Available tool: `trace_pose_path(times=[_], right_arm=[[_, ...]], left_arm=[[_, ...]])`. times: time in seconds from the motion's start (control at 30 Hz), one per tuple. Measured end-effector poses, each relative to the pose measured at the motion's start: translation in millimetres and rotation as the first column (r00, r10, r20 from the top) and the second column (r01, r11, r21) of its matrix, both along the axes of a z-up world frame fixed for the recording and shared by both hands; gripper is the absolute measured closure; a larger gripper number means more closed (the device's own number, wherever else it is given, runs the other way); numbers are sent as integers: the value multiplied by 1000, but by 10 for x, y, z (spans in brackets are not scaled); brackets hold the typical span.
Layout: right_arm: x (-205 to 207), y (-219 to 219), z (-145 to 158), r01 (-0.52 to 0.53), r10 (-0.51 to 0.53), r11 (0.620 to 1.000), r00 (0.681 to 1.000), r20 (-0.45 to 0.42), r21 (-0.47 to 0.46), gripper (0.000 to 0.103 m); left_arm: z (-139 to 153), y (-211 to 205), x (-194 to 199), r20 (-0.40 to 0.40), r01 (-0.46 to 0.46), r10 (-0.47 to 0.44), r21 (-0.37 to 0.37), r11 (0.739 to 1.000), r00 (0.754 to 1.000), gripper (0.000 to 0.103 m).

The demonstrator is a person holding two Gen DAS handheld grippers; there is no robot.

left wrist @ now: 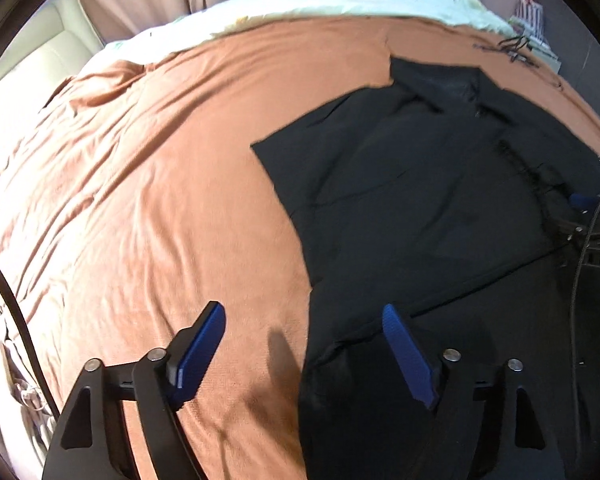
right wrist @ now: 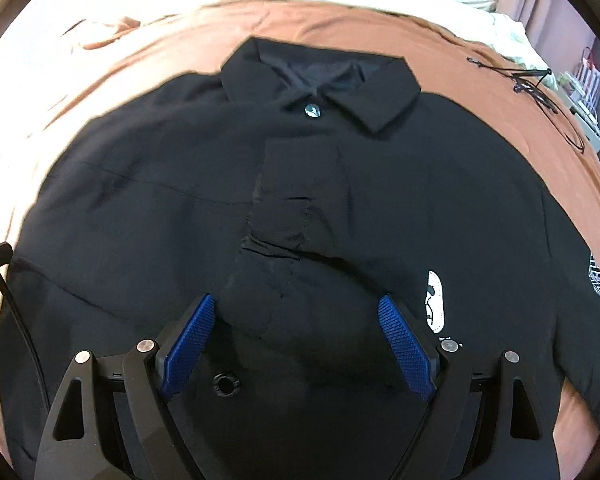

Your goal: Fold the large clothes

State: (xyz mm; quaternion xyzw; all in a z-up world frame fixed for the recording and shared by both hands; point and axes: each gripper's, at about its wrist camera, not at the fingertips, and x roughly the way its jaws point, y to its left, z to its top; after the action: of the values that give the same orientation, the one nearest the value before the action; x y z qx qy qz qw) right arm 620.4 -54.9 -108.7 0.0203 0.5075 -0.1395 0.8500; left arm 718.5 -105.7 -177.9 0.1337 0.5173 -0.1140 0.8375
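Both of your grippers are spread wide and hold nothing: the left gripper [left wrist: 304, 354] hovers with one blue pad over the orange bedspread [left wrist: 140, 200] and the other over the shirt's edge, while the right gripper [right wrist: 296, 344] hangs above the lower middle of the black shirt [right wrist: 300, 208], its fingers [right wrist: 406, 346] on either side of the button placket. Ahead of your right fingers the collar [right wrist: 320, 80] lies flat, fastened at a pale button [right wrist: 312, 111]. Beyond the right pad a white print [right wrist: 435, 302] shows on the chest. So far the shirt seems only laid out, front up. No fold across the body is visible, so sleeves, sides and the lengthwise fold all appear to remain.
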Motion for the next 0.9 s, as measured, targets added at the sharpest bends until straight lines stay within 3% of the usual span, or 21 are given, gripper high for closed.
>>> trace_pose_path(times=[0.1, 0.17, 0.37, 0.47, 0.6, 0.77, 0.9], right_arm=[[0, -47, 53, 31, -31, 998, 1000, -4, -48, 20], [-56, -159, 115, 62, -64, 993, 998, -10, -101, 20], [-383, -694, 205, 189, -194, 976, 980, -34, -109, 20], [-624, -943, 350, 258, -258, 965, 966, 1, -49, 20], [-901, -1143, 559, 339, -337, 939, 940, 51, -48, 20], [-1142, -1372, 650, 328, -346, 933, 931, 115, 150, 20], [-1196, -1456, 583, 301, -364, 899, 917, 163, 317, 20]], left_arm=[[-134, 6, 47, -30, -20, 20, 22, 1000, 999, 27], [-204, 0, 53, -34, -40, 43, 76, 996, 998, 27], [-206, -23, 31, -42, -50, 55, 114, 992, 998, 27], [-214, -43, 44, -48, -43, 50, 134, 990, 998, 27], [-156, -97, -21, -24, -36, 42, 197, 980, 999, 27], [62, -172, -12, 23, -14, 11, 138, 990, 1000, 27], [121, -272, 74, 51, -13, 10, 75, 997, 999, 30]])
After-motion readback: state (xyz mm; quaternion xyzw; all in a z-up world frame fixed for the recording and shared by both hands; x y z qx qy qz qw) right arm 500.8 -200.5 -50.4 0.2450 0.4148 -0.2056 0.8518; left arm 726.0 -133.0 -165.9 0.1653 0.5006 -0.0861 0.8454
